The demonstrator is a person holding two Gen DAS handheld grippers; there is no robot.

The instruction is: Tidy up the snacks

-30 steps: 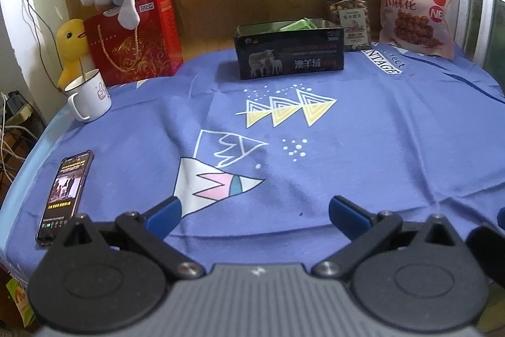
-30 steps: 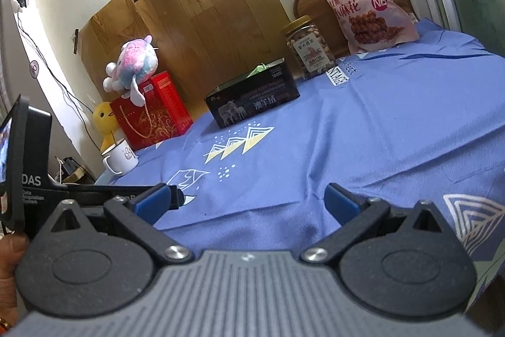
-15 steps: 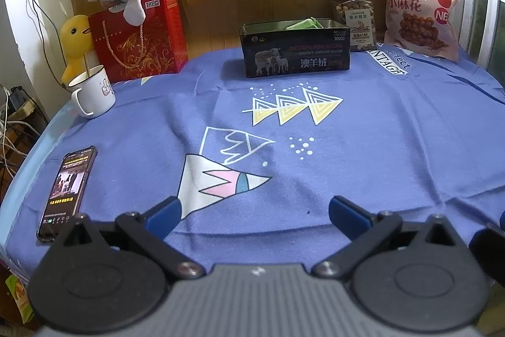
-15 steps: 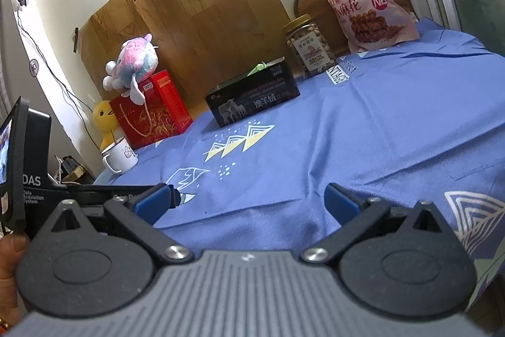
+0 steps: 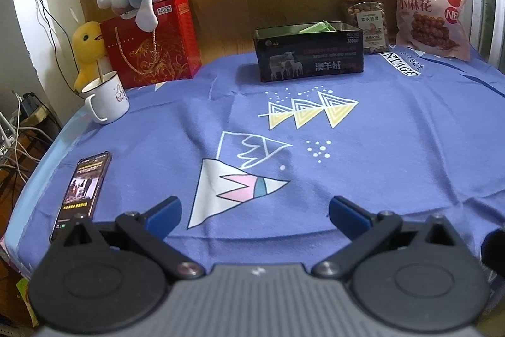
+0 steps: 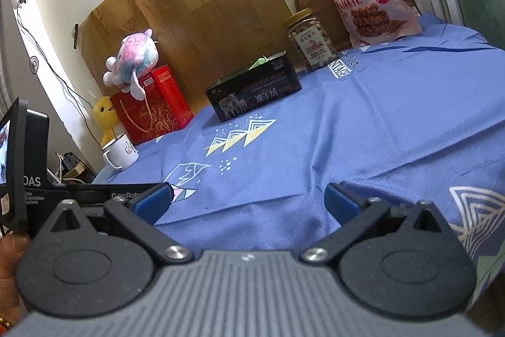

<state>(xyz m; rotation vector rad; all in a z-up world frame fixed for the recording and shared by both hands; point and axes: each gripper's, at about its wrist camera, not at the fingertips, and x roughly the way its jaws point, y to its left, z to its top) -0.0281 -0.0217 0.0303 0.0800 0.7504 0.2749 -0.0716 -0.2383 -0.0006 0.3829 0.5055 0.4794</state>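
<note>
We hold the left gripper (image 5: 254, 212) released and empty | right gripper (image 6: 247, 199) likewise spread wide; pink snack bag (image 5: 430, 16), nut jar (image 5: 366, 18) and black tin (image 5: 309, 54) line the tabletop's (image 5: 394, 147) far edge

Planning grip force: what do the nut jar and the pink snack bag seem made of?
Nut jar: probably clear rigid plastic, nuts visible through the wall, gold lid. Pink snack bag: glossy plastic film, crinkled and puffed, so likely soft and slippery.
</note>
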